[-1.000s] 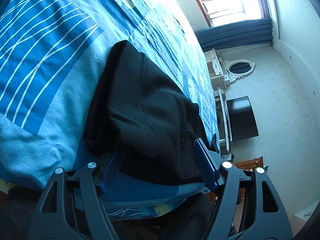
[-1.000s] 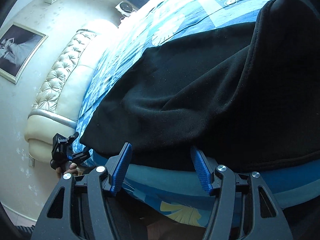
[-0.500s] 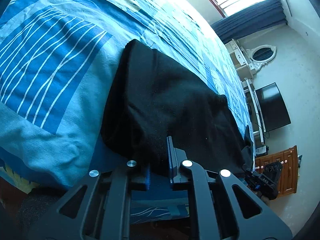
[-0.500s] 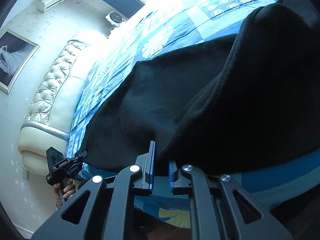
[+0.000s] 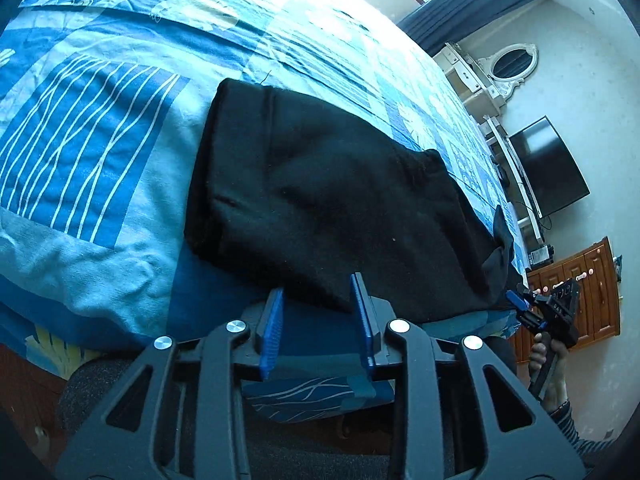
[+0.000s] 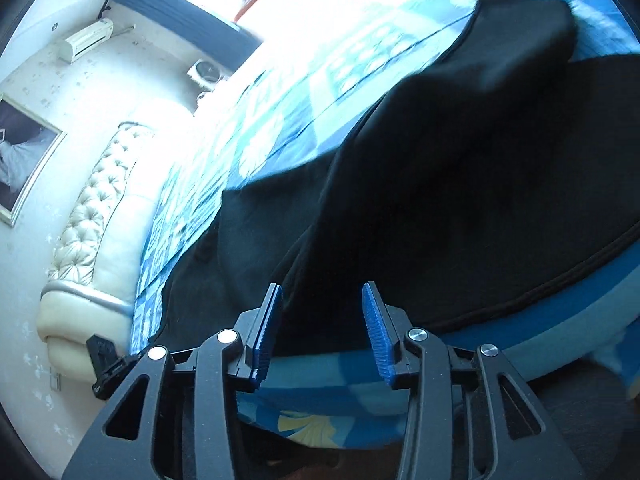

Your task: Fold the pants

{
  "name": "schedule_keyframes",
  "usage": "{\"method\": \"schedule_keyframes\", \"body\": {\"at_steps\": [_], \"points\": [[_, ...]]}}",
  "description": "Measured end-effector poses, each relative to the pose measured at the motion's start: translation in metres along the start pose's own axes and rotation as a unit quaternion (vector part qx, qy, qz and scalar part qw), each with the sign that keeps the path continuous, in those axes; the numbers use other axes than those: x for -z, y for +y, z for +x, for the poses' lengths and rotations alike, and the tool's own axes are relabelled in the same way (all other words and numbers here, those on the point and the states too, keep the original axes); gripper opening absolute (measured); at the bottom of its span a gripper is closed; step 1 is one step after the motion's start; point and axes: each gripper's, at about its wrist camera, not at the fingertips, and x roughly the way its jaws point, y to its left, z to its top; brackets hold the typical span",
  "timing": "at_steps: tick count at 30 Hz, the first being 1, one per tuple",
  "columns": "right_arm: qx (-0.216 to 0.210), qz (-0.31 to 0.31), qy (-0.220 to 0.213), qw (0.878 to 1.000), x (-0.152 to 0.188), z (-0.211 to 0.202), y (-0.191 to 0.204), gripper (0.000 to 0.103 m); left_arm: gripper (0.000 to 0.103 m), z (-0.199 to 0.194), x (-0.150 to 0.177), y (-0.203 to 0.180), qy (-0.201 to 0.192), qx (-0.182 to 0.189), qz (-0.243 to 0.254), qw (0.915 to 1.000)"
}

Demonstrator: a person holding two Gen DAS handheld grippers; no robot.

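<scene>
Pants (image 5: 328, 208) of black fleece already lie folded over on your blue patterned bedspread (image 5: 92, 152) by its near edge, perhaps one fold left, and your left gripper (image 5: 318, 320) and right gripper (image 6: 322, 332), jaws just reopened and empty, hover at that hem.

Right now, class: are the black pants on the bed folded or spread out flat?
Folded. The black pants lie as a compact doubled bundle on the blue bedspread, with one layer overlapping another in the right wrist view.
</scene>
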Motion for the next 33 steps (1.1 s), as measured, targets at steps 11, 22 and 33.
{"method": "schedule_keyframes", "body": {"at_steps": [11,22,33], "points": [[0.219,-0.027,-0.082,0.972,-0.19,-0.004,-0.037,0.057,0.062,0.032,-0.044,-0.031,-0.063,-0.046,-0.02,0.9967],[0.377,0.016,-0.013,0.926,-0.265,0.111,-0.079,0.057,0.074,-0.006,-0.03,-0.038,-0.132,-0.105,-0.042,0.9847],[0.259,0.021,-0.139,0.956,-0.23,-0.008,-0.091,0.009,0.08,-0.002,-0.017,-0.003,-0.111,-0.099,-0.133,0.9798]]}}
